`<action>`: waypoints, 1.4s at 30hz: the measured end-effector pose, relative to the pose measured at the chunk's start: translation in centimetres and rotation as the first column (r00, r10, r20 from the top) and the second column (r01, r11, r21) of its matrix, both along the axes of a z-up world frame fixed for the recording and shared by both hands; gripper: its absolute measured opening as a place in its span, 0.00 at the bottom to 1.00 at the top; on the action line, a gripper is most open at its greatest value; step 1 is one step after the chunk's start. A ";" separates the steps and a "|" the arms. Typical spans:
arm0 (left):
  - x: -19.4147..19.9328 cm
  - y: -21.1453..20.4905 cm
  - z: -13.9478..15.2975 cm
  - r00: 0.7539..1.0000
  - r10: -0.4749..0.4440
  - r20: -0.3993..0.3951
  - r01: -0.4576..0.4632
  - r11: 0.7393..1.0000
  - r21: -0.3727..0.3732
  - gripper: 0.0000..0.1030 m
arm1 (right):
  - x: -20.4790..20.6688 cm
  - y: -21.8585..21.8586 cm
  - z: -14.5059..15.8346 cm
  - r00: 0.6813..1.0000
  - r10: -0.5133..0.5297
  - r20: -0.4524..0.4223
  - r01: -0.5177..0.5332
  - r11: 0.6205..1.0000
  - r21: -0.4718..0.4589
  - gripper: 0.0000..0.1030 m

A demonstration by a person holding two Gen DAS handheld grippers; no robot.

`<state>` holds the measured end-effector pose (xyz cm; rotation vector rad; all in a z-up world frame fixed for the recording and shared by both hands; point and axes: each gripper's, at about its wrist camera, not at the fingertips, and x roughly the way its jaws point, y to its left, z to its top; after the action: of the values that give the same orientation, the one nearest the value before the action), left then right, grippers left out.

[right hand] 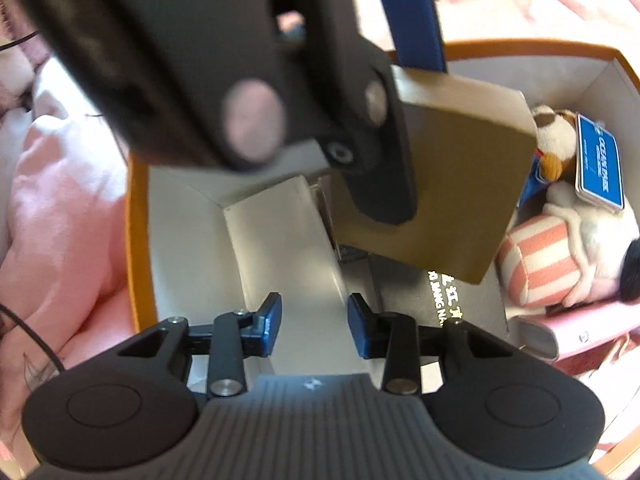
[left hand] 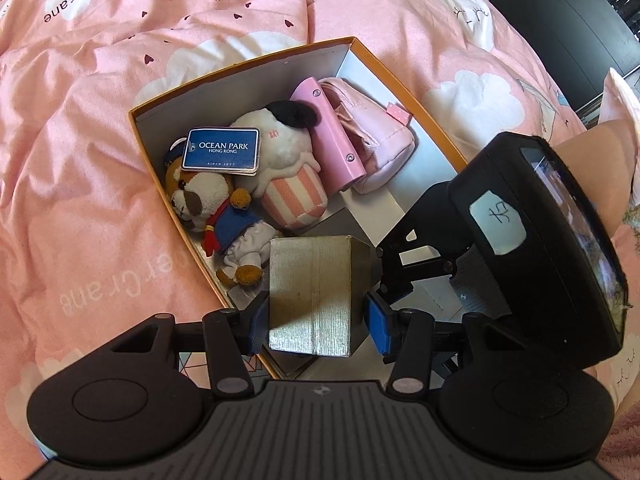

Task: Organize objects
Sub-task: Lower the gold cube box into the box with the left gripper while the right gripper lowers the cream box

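Left wrist view: gold box (left hand: 310, 294) pinched by left gripper (left hand: 318, 318) over orange box (left hand: 248, 62).
Right gripper (right hand: 314, 322): spread, holding nothing.
Inside: plush dog (left hand: 208, 204), cupcake plush (left hand: 286, 164).

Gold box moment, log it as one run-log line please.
left gripper: shut on gold box, held over orange box | right gripper: open, inside orange box | plush toys, pink pouch already inside

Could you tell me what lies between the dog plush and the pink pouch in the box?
The cupcake plush and a pink roll lie between the dog plush and pink pouch, per the left wrist view.
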<state>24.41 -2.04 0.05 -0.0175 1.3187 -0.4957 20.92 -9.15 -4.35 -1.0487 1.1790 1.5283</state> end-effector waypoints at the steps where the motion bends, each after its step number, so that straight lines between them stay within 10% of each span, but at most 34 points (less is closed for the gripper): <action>1: 0.0 0.0 0.0 1.000 0.001 0.000 -0.001 1.000 0.001 0.55 | 0.1 0.1 -0.2 1.000 -0.019 -0.012 0.018 1.000 -0.009 0.38; 11: 0.0 -0.4 -0.3 1.000 -0.015 -0.006 0.015 1.000 0.005 0.49 | 0.3 -0.1 -0.9 0.985 -0.146 -0.093 0.145 0.989 -0.019 0.38; 23: -1.2 -2.5 -0.4 0.993 -0.104 0.050 0.104 0.995 0.005 0.49 | 0.7 -3.9 3.9 0.952 -0.307 0.022 0.302 0.946 0.122 0.40; 33: -3.3 -7.3 -1.3 0.903 -0.419 0.091 0.412 0.907 0.088 0.49 | -0.8 -5.0 4.3 0.941 -0.314 0.125 0.300 0.946 0.123 0.40; 42: -3.0 -9.9 -3.0 0.848 -0.521 0.100 0.501 0.848 0.174 0.49 | -0.6 -4.2 3.9 0.949 -0.276 0.152 0.259 0.958 0.125 0.40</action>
<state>21.38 -11.91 -2.93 0.4962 1.2065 -0.8405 20.33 -13.36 -0.46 -0.8894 1.0650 1.2493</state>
